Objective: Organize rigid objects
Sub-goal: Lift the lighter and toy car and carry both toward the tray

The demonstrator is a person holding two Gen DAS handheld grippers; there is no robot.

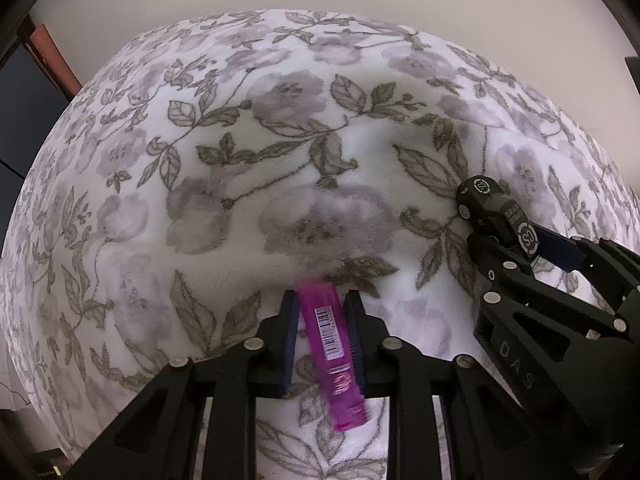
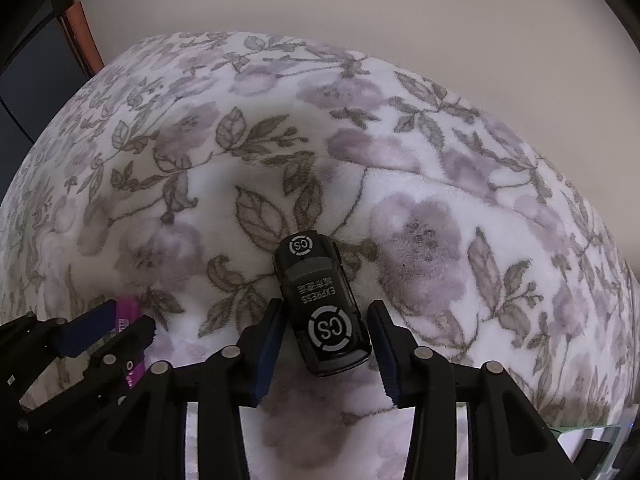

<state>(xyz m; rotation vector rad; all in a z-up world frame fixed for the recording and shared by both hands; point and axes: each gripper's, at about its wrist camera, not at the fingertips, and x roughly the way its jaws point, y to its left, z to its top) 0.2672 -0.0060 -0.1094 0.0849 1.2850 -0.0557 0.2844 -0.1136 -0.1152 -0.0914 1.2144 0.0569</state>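
- Gripping the pink tube (image 1: 335, 354), the left gripper (image 1: 324, 344) has its pads pressed on both sides, over the flowered blanket (image 1: 240, 160).
- Straddling the black toy car (image 2: 320, 304), the right gripper (image 2: 326, 344) has narrow gaps on both sides; its pads do not seem to press it yet.
- Judging by this, both items are barely picked up; no sorting spot shows, so placing remains.

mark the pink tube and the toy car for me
pink tube (image 1: 331, 332), left wrist view, on its barcode label.
toy car (image 2: 320, 300), right wrist view, on its roof lettering.
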